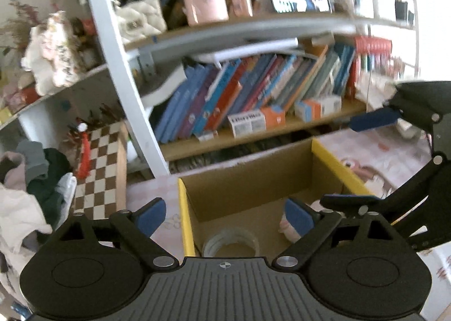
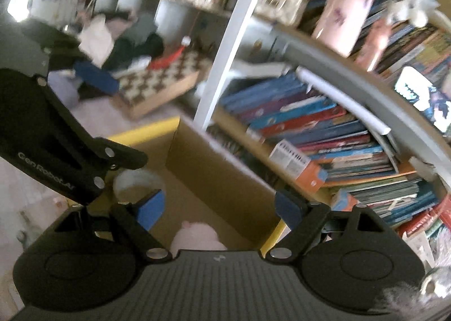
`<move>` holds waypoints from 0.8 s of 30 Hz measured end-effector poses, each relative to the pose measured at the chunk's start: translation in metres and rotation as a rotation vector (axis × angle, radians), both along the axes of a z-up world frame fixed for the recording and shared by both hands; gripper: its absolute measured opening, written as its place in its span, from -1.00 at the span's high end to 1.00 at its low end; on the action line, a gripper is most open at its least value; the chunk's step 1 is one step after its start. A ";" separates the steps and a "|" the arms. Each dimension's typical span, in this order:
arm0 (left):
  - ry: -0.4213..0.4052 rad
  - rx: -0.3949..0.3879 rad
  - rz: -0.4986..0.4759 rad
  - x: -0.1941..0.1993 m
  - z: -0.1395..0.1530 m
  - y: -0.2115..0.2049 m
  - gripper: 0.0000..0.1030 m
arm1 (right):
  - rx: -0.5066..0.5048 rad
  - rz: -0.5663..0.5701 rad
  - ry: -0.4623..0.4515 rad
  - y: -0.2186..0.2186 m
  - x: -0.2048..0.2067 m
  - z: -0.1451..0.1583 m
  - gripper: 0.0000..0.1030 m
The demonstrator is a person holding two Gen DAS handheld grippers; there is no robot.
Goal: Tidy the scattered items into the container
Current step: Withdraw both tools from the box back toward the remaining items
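The box (image 1: 253,188) is plain brown cardboard, dull, with yellow edges. The tape roll (image 1: 231,242) inside looks clear and shiny. The pink toy (image 2: 197,236) looks soft.

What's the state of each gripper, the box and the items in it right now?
left gripper: open, nothing between the pads, above the box
right gripper: open, nothing held, above the box
cardboard box: open-topped, upright
tape roll: lying flat on the box floor
pink soft item: resting on the box floor, partly hidden
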State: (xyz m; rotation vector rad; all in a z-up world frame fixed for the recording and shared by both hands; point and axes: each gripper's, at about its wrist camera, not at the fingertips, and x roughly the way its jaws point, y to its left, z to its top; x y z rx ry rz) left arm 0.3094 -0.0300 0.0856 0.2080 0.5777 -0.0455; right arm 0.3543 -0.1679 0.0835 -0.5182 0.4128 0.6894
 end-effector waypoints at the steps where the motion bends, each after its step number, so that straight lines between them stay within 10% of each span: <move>1: -0.012 -0.012 0.004 -0.007 0.003 0.002 -0.83 | 0.019 -0.016 -0.004 -0.003 -0.004 0.003 -0.65; 13: -0.091 -0.104 0.106 -0.085 -0.001 0.037 -0.85 | 0.254 -0.311 0.017 -0.039 -0.067 0.012 -0.85; 24: 0.020 -0.145 0.126 -0.138 -0.046 0.049 -0.86 | 0.278 -0.482 0.121 -0.046 -0.137 -0.033 -0.86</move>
